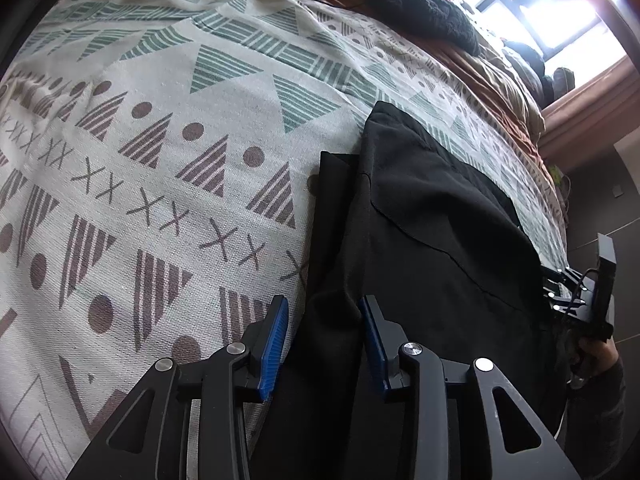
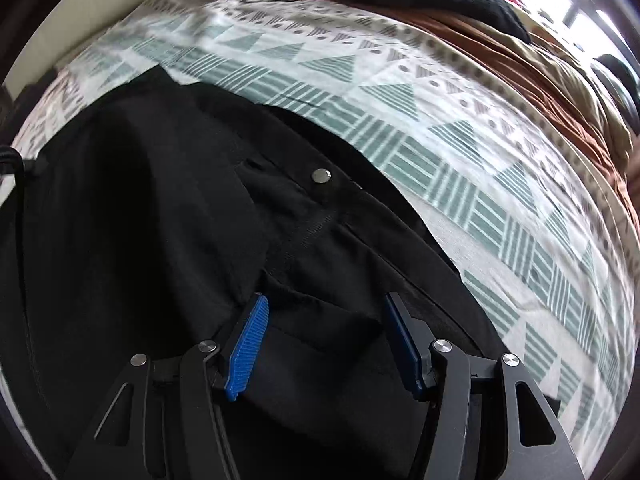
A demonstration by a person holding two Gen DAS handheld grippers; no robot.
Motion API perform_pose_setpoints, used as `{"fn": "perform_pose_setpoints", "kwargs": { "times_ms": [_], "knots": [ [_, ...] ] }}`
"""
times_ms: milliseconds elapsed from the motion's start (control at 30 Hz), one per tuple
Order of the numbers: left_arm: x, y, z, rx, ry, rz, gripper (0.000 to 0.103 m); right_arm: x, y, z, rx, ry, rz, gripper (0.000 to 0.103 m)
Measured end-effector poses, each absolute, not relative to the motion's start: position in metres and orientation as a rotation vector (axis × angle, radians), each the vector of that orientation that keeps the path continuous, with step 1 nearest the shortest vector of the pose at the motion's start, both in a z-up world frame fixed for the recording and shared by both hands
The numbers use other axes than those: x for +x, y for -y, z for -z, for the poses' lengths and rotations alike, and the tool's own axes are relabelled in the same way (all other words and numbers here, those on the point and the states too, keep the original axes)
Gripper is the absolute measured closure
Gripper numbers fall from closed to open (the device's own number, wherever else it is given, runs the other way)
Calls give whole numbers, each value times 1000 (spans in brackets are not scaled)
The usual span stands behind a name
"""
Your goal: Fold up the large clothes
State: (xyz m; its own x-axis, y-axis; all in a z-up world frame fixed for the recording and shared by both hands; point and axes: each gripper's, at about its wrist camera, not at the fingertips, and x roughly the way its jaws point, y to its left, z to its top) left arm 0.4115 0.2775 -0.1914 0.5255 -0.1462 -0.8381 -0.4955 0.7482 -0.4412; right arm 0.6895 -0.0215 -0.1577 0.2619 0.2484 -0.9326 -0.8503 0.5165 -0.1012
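A black pair of trousers (image 1: 432, 232) lies folded lengthwise on a bed sheet (image 1: 168, 128) patterned with triangles, dots and crosses. Its left edge bunches up between the blue pads of my left gripper (image 1: 323, 304), which stands partly apart and does not visibly press the cloth. In the right wrist view the trousers (image 2: 140, 200) show a metal snap button (image 2: 321, 176) at the waistband. My right gripper (image 2: 326, 298) hovers open just over that waist area, with loose black cloth under and between its pads (image 2: 248, 344).
A black knitted garment (image 1: 424, 4) and a rumpled brown blanket (image 1: 492, 80) lie at the far side of the bed. The bed's edge and a dark tiled floor (image 1: 608, 200) are on the right, where a person's hand (image 1: 596, 360) holds the other gripper.
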Motion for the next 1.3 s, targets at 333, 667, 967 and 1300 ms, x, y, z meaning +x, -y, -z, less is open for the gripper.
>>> {"fn": "perform_pose_setpoints", "kwargs": {
  "times_ms": [333,667,967,1300],
  "knots": [
    [409,-277,193,-735,-1000,-230,64,694,26,168,-670,-1072,-949,85],
    [405,-279,192,-748,-996,-223,63,684,29,137,-669,-955,-928,100],
    [402,-280,192,-754,-992,-219,64,696,17,125,-671,-904,-853,100],
    [399,-281,188,-762,-992,-233,63,721,16,133,-628,-893,-724,101]
  ]
}}
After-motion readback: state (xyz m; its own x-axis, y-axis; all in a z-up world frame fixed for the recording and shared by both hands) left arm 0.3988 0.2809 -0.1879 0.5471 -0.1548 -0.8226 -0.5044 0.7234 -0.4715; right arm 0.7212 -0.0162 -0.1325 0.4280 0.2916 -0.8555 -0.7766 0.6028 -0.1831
